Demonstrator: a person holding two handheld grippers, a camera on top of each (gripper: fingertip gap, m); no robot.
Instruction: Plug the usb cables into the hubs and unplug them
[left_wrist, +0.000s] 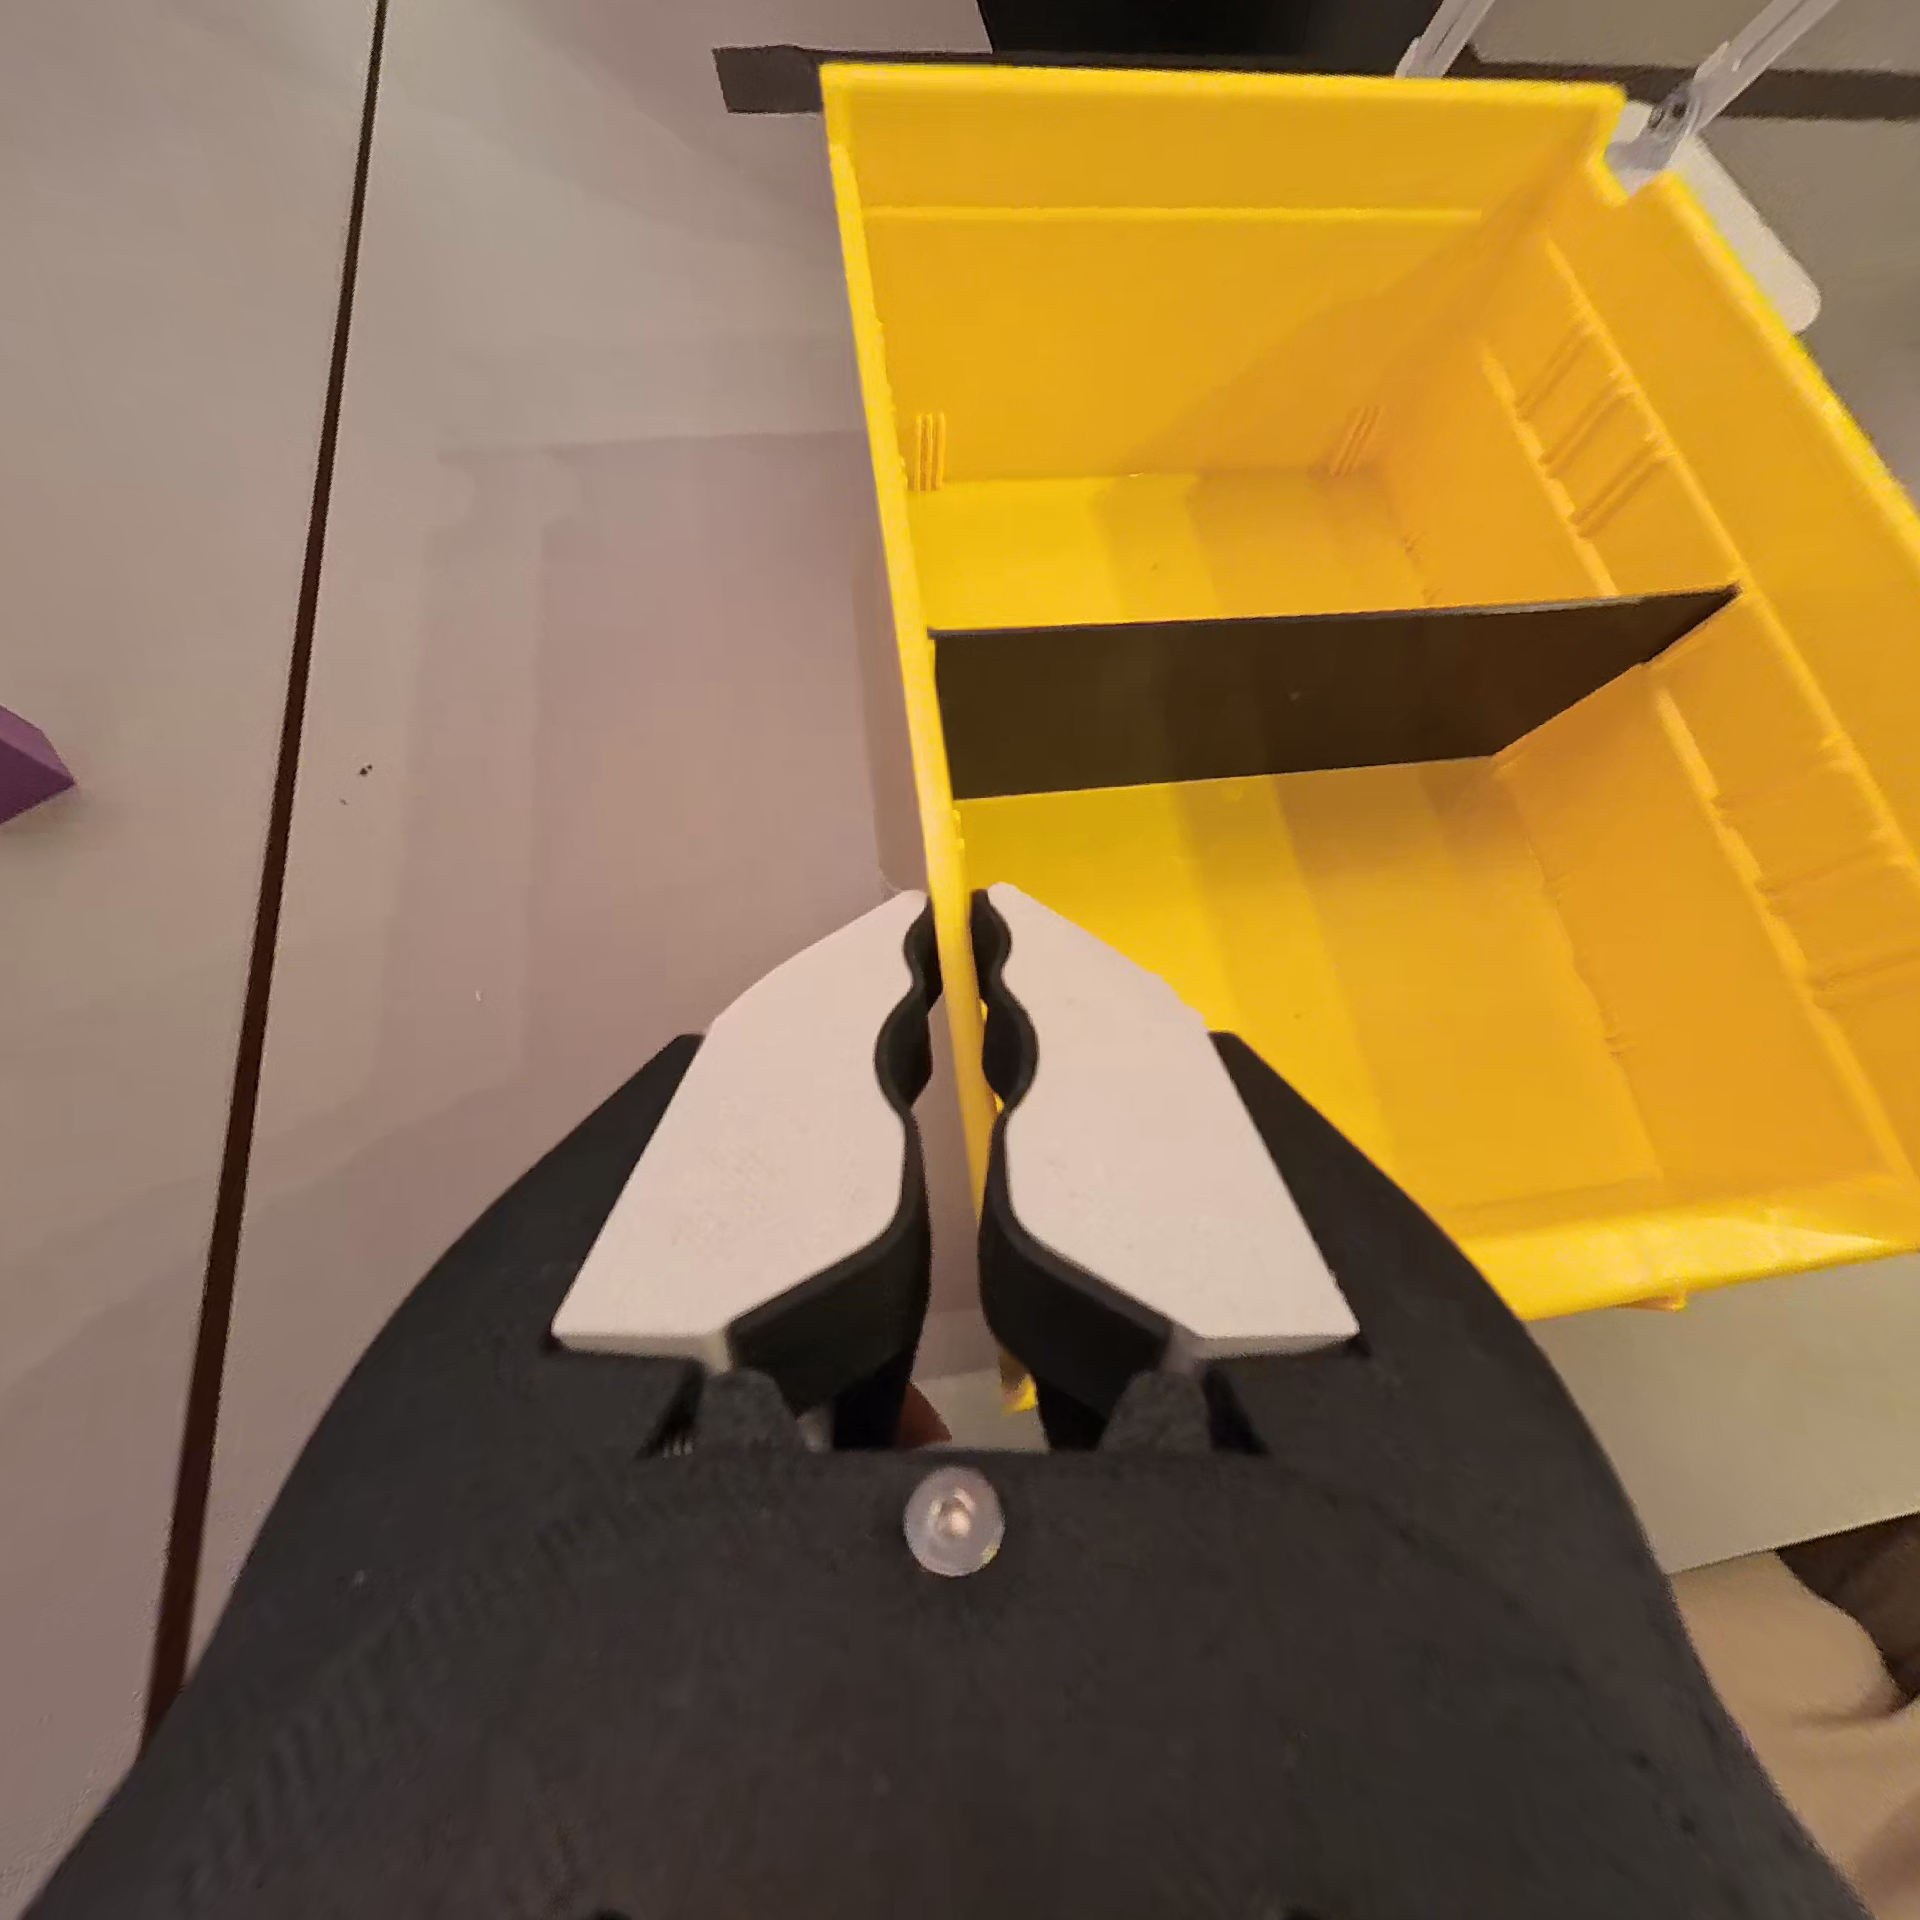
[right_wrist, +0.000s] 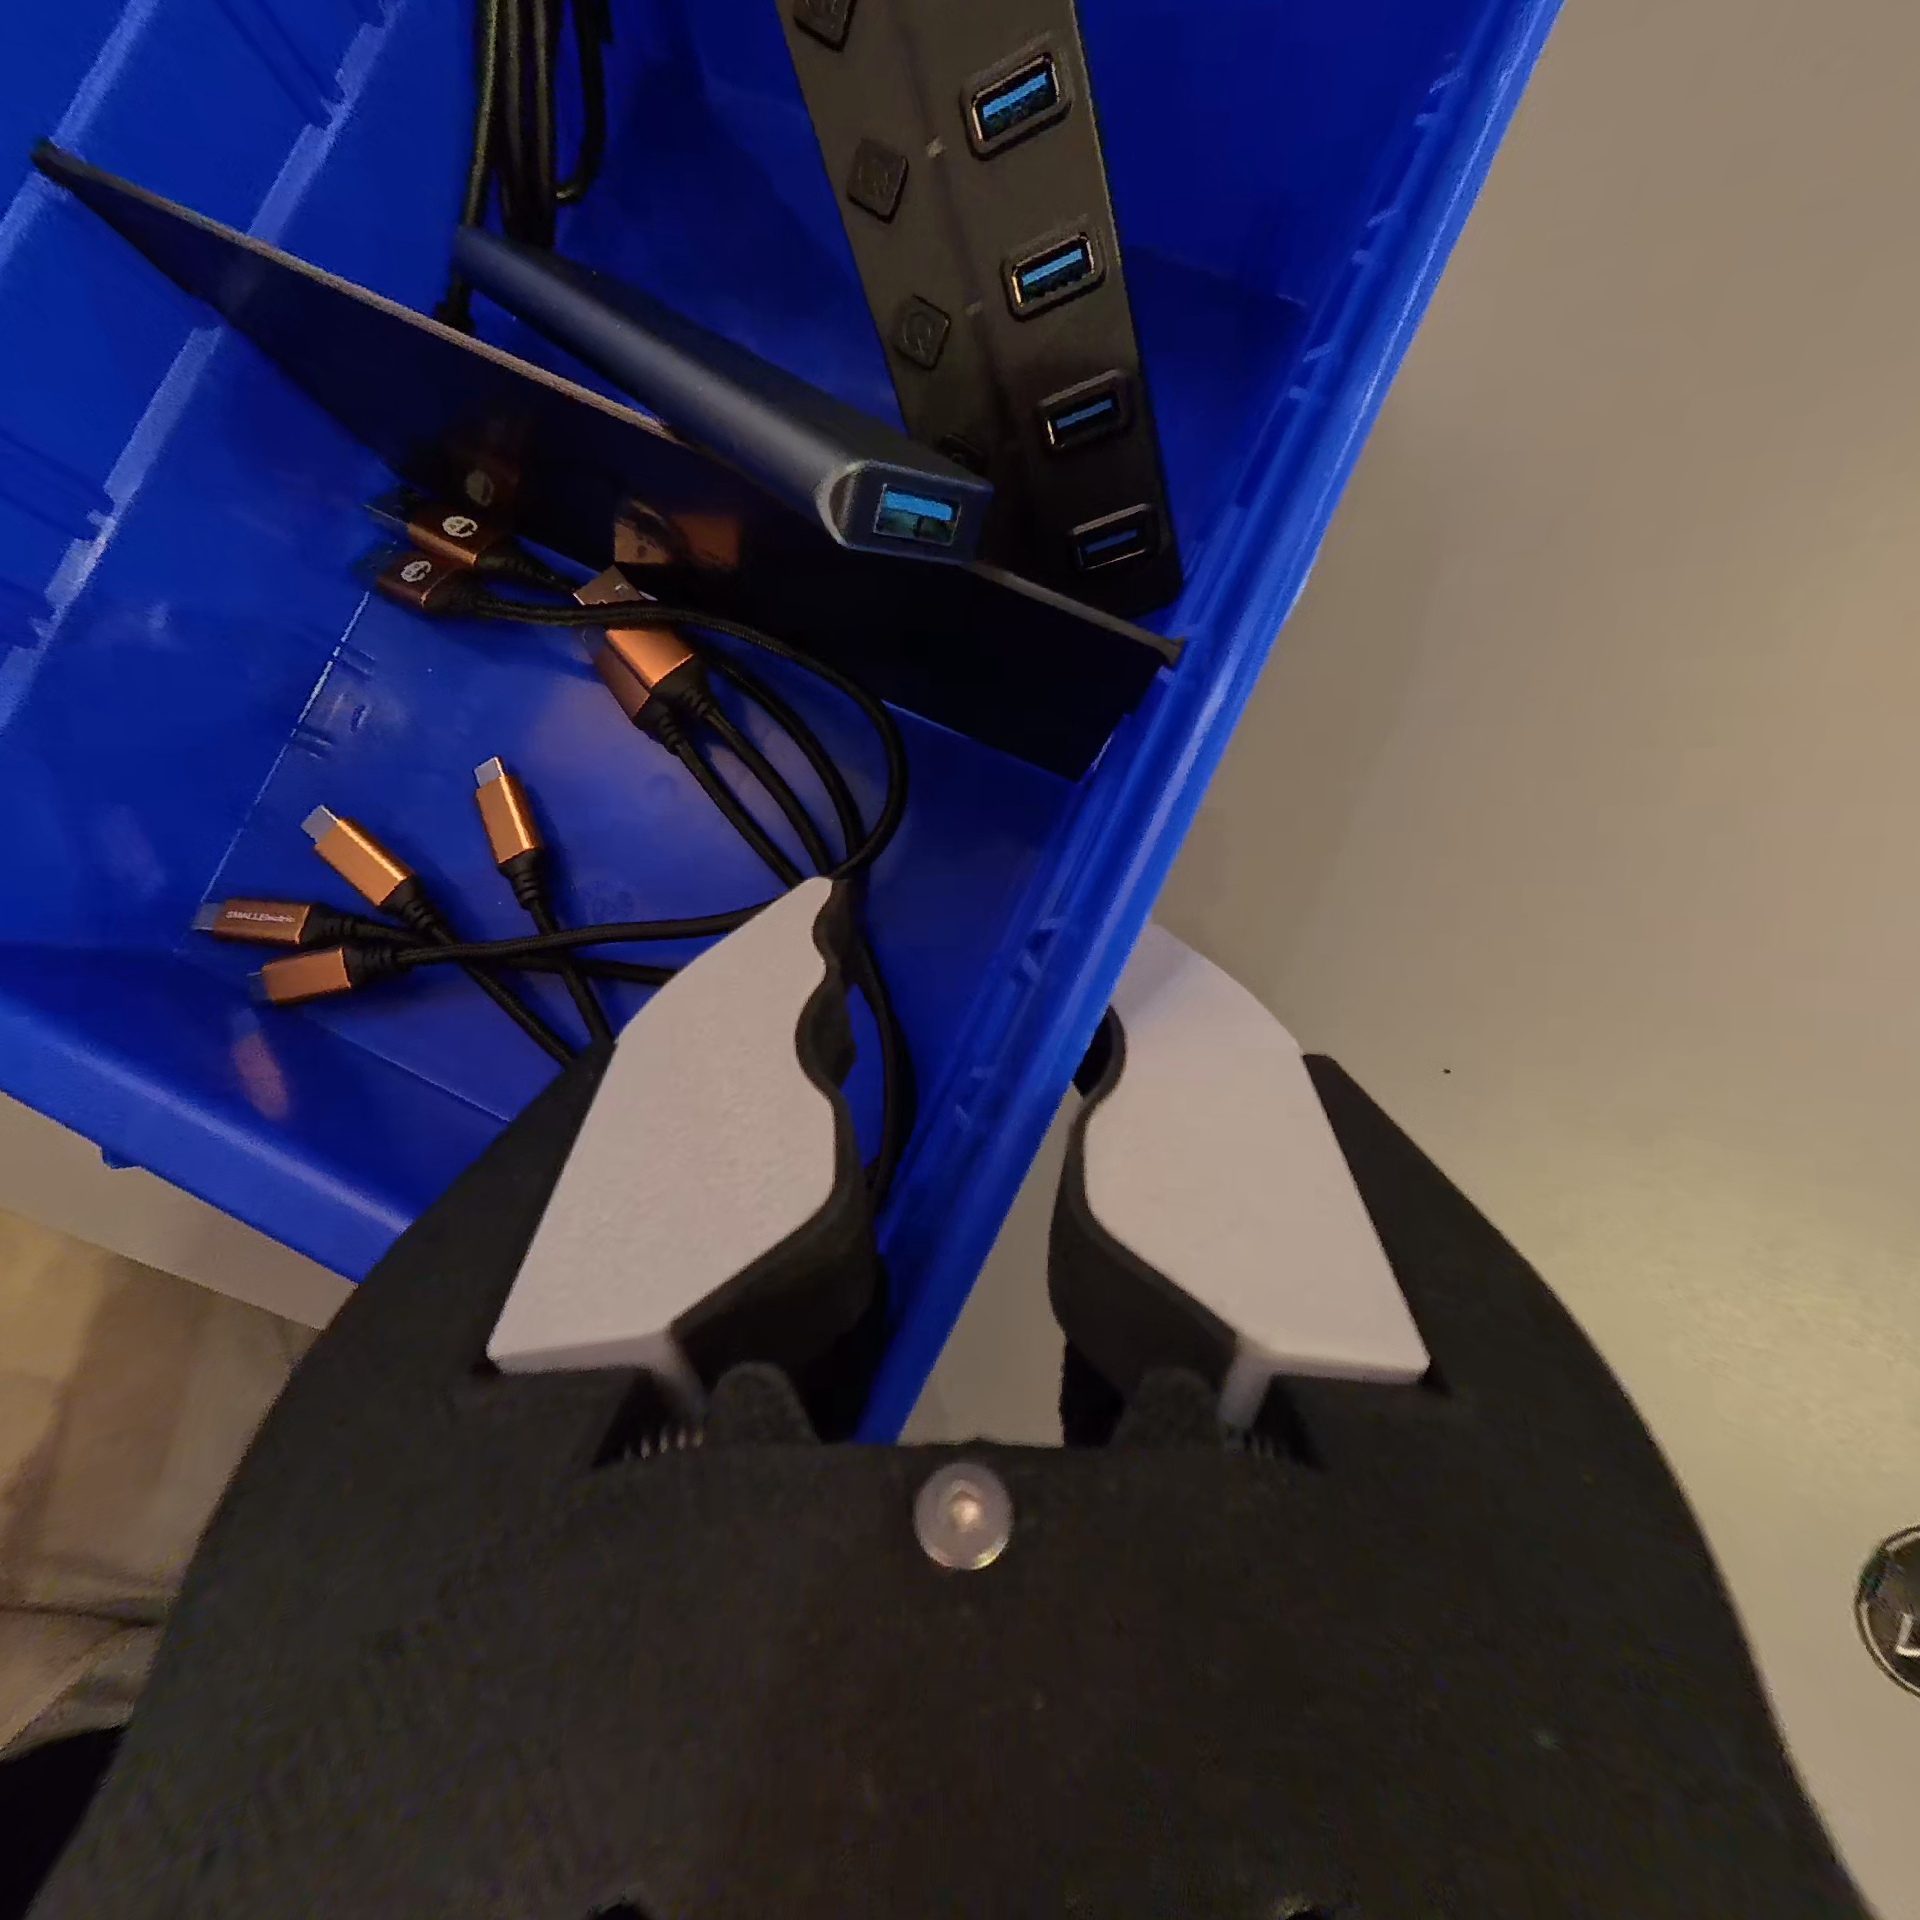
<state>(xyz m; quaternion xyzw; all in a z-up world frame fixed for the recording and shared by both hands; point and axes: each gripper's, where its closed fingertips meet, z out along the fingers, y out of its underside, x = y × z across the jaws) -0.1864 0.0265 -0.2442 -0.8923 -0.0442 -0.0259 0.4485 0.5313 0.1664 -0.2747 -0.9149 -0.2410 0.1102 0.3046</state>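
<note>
My left gripper (left_wrist: 954, 902) is shut on the left wall of an empty yellow bin (left_wrist: 1143, 343) that has a black divider (left_wrist: 1247, 696). My right gripper (right_wrist: 987, 914) is open and straddles the right wall of a blue bin (right_wrist: 1299, 520), one finger inside, one outside. Behind that bin's black divider (right_wrist: 935, 665) a black USB hub (right_wrist: 935, 312) with several blue ports and a slim dark hub (right_wrist: 727, 416) lean together. In front of it lie black braided cables with copper plugs (right_wrist: 644, 665), more plugs fanned at the left (right_wrist: 364, 862).
The bins sit on a pale table (left_wrist: 571, 520) with a dark seam (left_wrist: 301, 623). A purple object (left_wrist: 26, 764) is at the far left. A clear plastic piece (left_wrist: 1683, 104) is behind the yellow bin. A round black item (right_wrist: 1891, 1631) lies right of my right gripper. Left tips to right tips: about 75 centimeters.
</note>
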